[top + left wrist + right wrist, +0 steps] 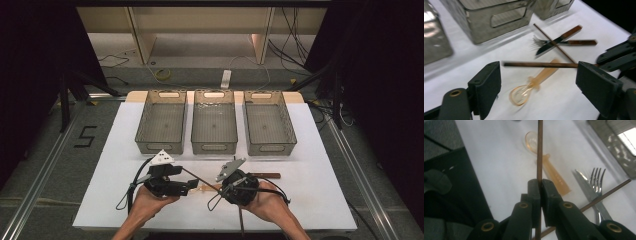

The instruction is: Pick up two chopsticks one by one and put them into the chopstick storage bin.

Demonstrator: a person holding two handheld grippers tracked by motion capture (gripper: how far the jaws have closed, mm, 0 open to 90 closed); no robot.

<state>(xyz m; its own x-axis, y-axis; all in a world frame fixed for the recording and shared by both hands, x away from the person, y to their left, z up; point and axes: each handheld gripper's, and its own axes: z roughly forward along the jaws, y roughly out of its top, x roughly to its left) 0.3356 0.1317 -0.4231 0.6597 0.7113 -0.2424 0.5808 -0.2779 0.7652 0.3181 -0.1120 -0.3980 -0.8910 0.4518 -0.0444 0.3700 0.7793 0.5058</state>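
While you hold this pose: your right gripper [540,185] is clamped on a thin brown wooden chopstick [541,65], which sticks out level toward your left gripper [537,82].
Left gripper: its jaws stand wide apart and grasp nothing; the free end of the held chopstick lies across the gap between them, touching neither pad as far as I can tell.
Held chopstick: lifted off the white table cover [115,145], near its front edge, between your two hands.
Below it: a translucent amber plastic spoon [534,82] lies flat on the cover, bowl toward your left hand.
Just beyond: a second brown chopstick [554,43], a steel knife with a brown handle [557,40] and a steel fork with a brown handle [567,42] lie crossed in a heap.
Far edge: three grey mesh baskets [161,145] stand in a row, seemingly with nothing in them.
Risk, slip: you pinch the stick at one point only, so it may pivot or droop if you swing it fast.
Risk, missed handover: closing the left jaws off-line could knock the stick away.
Risk, snag: dipping low could catch the spoon or the crossed cutlery.
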